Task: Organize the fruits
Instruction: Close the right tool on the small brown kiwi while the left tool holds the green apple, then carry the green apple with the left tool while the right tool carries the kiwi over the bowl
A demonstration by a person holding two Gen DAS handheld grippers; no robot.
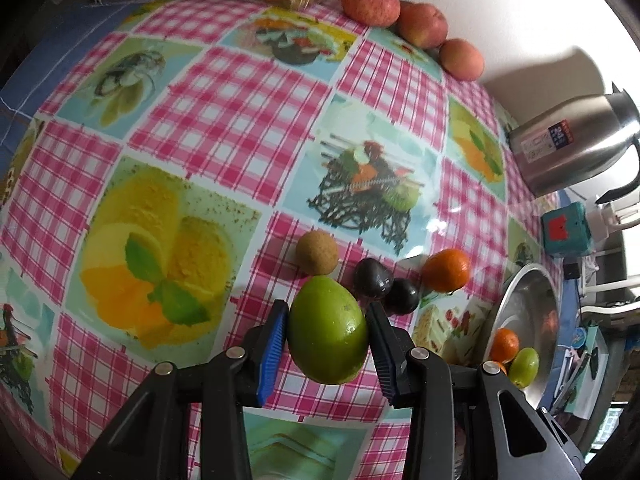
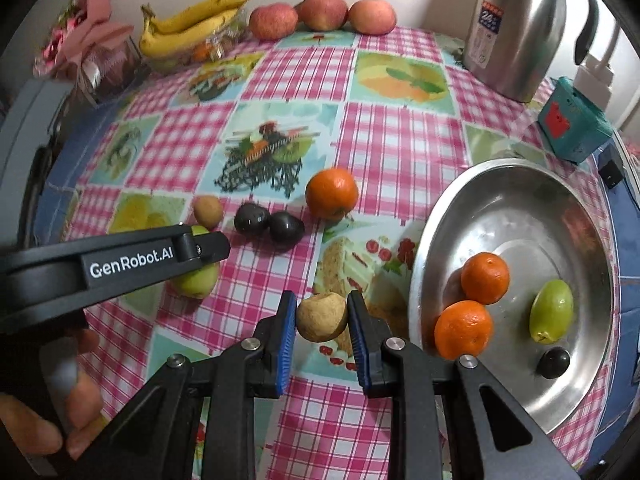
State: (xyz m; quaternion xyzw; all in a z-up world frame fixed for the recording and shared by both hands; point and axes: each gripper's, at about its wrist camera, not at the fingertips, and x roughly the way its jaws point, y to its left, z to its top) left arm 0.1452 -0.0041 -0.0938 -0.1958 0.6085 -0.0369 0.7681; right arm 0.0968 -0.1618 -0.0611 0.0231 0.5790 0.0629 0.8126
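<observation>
My left gripper (image 1: 328,330) is shut on a green fruit (image 1: 328,330) just above the checked tablecloth; it also shows in the right wrist view (image 2: 198,280) under the left gripper's arm. My right gripper (image 2: 322,316) is shut on a small tan round fruit (image 2: 322,316), left of the steel bowl (image 2: 560,216). The bowl holds two oranges (image 2: 484,278), a green fruit (image 2: 551,316) and a small dark fruit (image 2: 554,363). Loose on the cloth lie another tan fruit (image 1: 317,252), two dark fruits (image 1: 372,279) and an orange (image 1: 446,270).
Three apples (image 2: 324,10) line the back wall beside a bunch of bananas (image 2: 192,24) on a clear container. A steel kettle (image 2: 516,28) and a teal box (image 2: 570,120) stand at the back right. The table edge runs along the left.
</observation>
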